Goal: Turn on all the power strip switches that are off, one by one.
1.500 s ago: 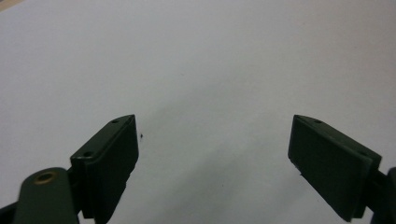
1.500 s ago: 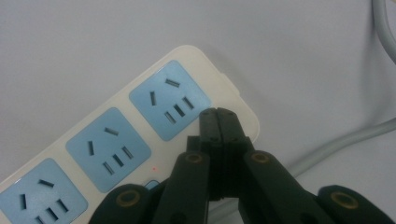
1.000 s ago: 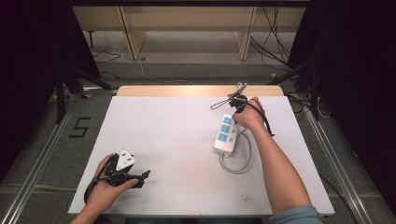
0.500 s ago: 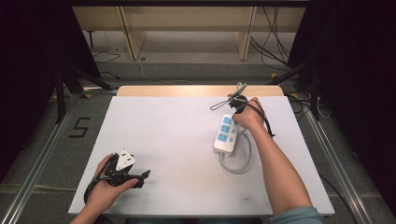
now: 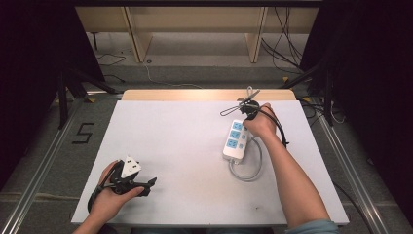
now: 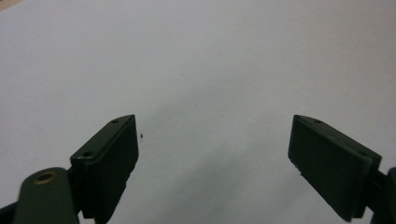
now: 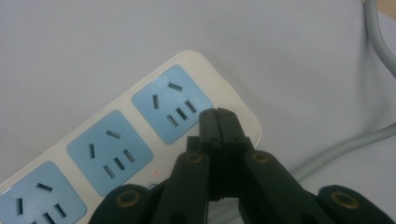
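A white power strip [image 5: 235, 141] with three blue sockets [image 7: 109, 154] lies on the right half of the white table [image 5: 185, 146]. Its grey cable [image 5: 249, 168] loops off the near end. My right gripper [image 5: 245, 126] is shut, and its joined tips [image 7: 218, 113] rest over the strip's white rim beside the end socket. A small red light [image 7: 156, 172] glows on the strip near the jaws. My left gripper [image 5: 145, 186] lies low at the table's near left corner. It [image 6: 212, 126] is open, with bare table between the jaws.
The grey cable [image 7: 373, 56] also runs past the strip's far side. A wooden strip [image 5: 209, 94] edges the table's far side. Metal rails [image 5: 44, 161] and dark stands flank the table, and loose cables lie on the floor beyond.
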Available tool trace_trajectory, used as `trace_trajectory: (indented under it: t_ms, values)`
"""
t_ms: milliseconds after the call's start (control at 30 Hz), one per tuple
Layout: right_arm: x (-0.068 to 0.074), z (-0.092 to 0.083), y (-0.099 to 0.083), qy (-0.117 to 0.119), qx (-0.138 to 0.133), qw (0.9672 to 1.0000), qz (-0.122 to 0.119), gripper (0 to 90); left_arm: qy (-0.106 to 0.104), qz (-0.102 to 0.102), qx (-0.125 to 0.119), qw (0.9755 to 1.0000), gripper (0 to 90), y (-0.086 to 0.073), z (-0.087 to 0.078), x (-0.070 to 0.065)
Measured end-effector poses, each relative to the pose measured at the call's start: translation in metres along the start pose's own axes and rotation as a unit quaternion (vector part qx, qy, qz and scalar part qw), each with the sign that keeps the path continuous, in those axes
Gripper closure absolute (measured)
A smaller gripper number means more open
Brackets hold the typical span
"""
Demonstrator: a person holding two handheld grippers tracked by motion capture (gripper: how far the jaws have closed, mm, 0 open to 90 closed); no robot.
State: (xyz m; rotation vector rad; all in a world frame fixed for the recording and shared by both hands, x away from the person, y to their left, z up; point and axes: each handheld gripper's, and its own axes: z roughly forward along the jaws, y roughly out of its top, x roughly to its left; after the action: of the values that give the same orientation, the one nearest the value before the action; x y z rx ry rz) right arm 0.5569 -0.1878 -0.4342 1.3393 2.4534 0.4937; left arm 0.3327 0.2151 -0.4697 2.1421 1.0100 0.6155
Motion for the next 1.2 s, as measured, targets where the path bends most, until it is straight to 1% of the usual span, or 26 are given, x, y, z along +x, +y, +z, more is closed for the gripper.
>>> trace_trajectory:
  t_ms: [167, 233, 333, 400, 533, 800, 1200]
  values:
    - [-0.001, -0.003, -0.006, 0.000, -0.009, 1.0000, -0.002, 90.0, 0.000, 0.000, -0.001, 1.0000, 16.1, 0.000, 0.000, 0.000]
    - [-0.002, -0.005, -0.008, 0.004, -0.015, 0.9999, 0.002, 90.0, 0.001, 0.000, -0.002, 1.0000, 16.1, 0.000, 0.001, -0.001]
    - [-0.004, -0.011, -0.011, 0.005, -0.018, 0.9998, -0.001, 90.0, 0.000, 0.000, -0.002, 1.0000, 16.0, 0.000, 0.001, -0.001]
    - [-0.004, -0.013, -0.012, 0.005, -0.021, 0.9998, 0.001, 90.0, 0.000, 0.002, -0.001, 1.0000, 16.0, 0.000, 0.000, 0.000]
    - [-0.005, -0.018, -0.017, 0.004, -0.022, 0.9997, -0.004, 90.0, 0.000, 0.002, 0.000, 1.0000, 16.1, 0.000, 0.000, 0.000]
    - [-0.006, -0.022, -0.032, 0.013, -0.037, 0.9992, -0.003, 90.0, 0.001, 0.002, 0.000, 1.0000, 16.1, 0.000, 0.001, 0.000]
    - [-0.005, -0.034, -0.046, 0.021, -0.059, 0.9980, -0.006, 90.0, 0.002, 0.000, -0.001, 1.0000, 16.1, 0.000, 0.001, -0.001]
